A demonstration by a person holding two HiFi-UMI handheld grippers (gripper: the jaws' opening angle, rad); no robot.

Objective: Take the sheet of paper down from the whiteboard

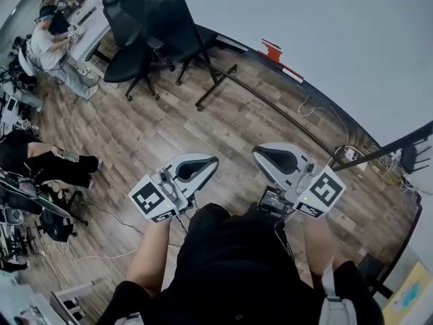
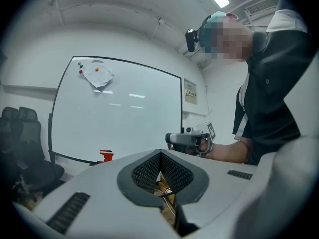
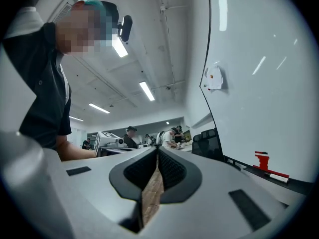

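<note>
The crumpled white sheet of paper (image 2: 99, 75) hangs near the top left corner of the whiteboard (image 2: 129, 118), with an orange magnet on it and a red one beside it. In the right gripper view the paper (image 3: 214, 78) sits high on the board (image 3: 264, 93), far off. My left gripper (image 1: 215, 161) and right gripper (image 1: 257, 153) are held close to my body, side by side, both well short of the board (image 1: 325, 32). The left gripper's (image 2: 160, 154) jaws are shut with nothing between them, and so are those of the right gripper (image 3: 158, 152). The head view does not show the paper.
A red eraser (image 3: 262, 160) and a marker lie on the board's tray (image 1: 272, 51). Black office chairs (image 1: 132, 26) stand left of the board. Its stand legs (image 1: 216, 80) and cables (image 1: 311, 107) cross the wooden floor. People sit at desks at the far left (image 1: 47, 46).
</note>
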